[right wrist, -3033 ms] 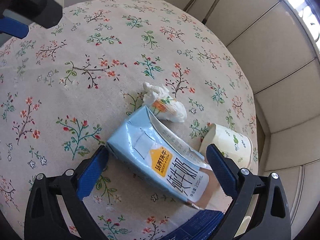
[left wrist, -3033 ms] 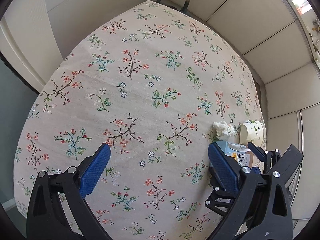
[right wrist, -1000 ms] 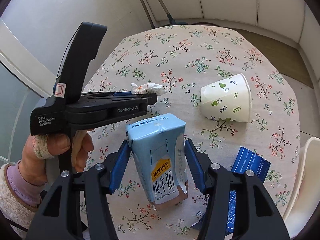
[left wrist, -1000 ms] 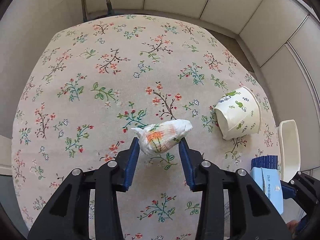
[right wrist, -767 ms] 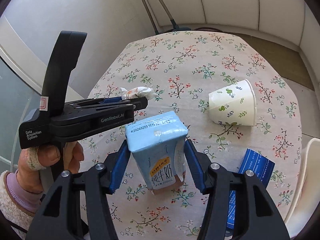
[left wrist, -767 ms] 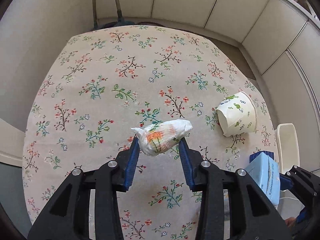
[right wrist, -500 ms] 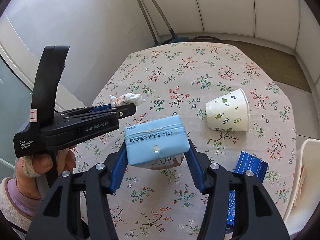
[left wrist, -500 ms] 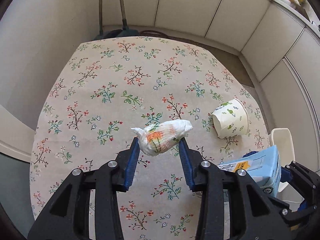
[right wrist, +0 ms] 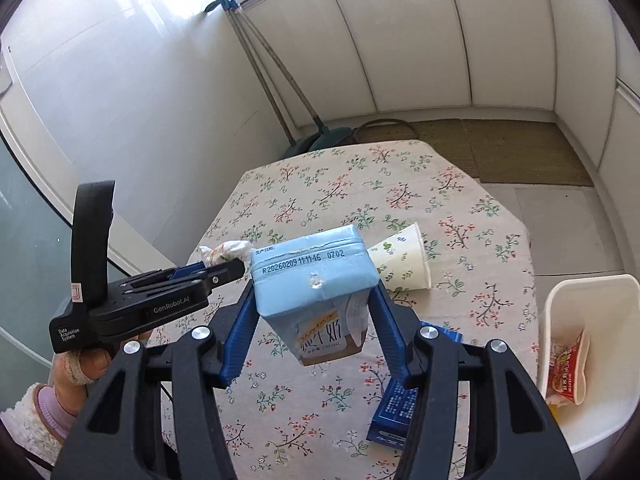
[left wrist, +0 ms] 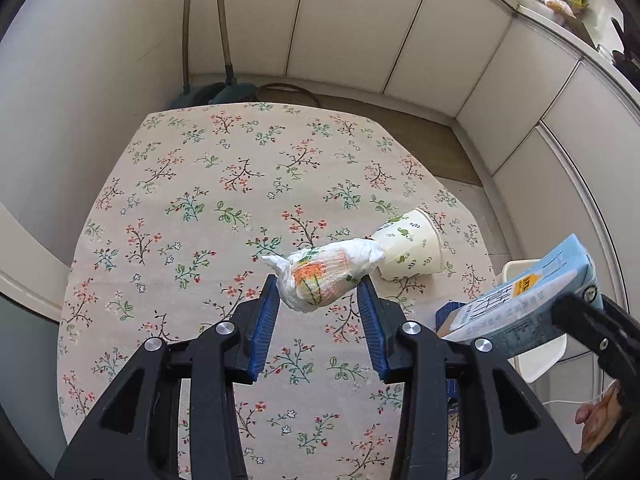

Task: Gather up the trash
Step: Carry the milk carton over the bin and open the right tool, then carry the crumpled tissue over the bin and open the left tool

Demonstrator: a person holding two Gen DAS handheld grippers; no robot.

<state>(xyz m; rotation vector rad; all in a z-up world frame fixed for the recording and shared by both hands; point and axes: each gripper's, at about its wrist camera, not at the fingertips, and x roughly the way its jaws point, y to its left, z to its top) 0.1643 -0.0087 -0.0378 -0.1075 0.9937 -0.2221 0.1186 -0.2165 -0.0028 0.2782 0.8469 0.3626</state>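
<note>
My left gripper [left wrist: 318, 294] is shut on a crumpled printed tissue wad [left wrist: 326, 274], held in the air above the floral table [left wrist: 192, 208]. My right gripper [right wrist: 314, 300] is shut on a light blue milk carton [right wrist: 316, 276], also lifted off the table; the carton [left wrist: 528, 300] shows at the right of the left wrist view. A paper cup [left wrist: 412, 246] lies on its side on the table, and a dark blue packet [right wrist: 398, 416] lies near the table's right edge. The left gripper [right wrist: 224, 270] with its wad [right wrist: 224, 250] appears left of the carton in the right wrist view.
A white bin [right wrist: 592, 364] stands beside the table on the right, with a red wrapper [right wrist: 568, 368] inside. A broom and dustpan [right wrist: 316, 140] lean against the wall behind the table. A hand [right wrist: 76, 364] in a fleecy sleeve holds the left gripper.
Both grippers have risen away from the table with their loads, so the table looks smaller. The milk carton has tipped, its top end now facing the right camera.
</note>
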